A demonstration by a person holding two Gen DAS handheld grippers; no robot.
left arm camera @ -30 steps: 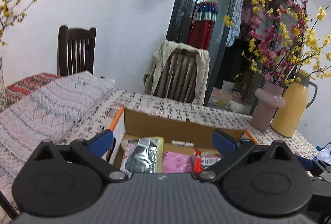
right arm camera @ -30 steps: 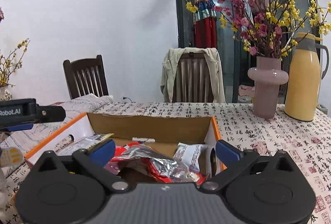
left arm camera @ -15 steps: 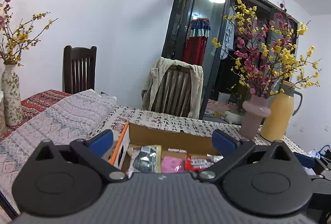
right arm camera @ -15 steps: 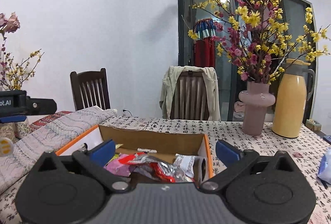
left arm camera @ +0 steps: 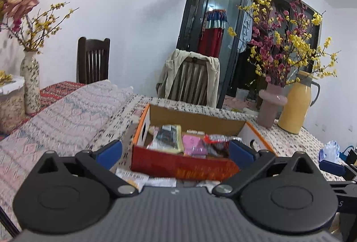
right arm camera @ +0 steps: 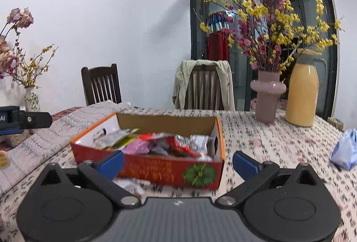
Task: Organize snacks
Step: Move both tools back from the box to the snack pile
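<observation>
The left gripper (left arm camera: 175, 149) hangs with its blue fingers spread wide and holding nothing; ahead on the patterned tablecloth (right arm camera: 279, 143) sits the red cardboard box (right arm camera: 169, 171), snack packets (right arm camera: 156, 144) heaped inside; the right gripper (right arm camera: 177, 162) likewise gapes wide, empty.

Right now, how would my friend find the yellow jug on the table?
Look at the table with the black-and-white patterned cloth, past the open snack box. At the far right stand two tall things: a pink vase full of flowering branches, and right of it the yellow jug. Only the jug has a grey lid and handle.
</observation>
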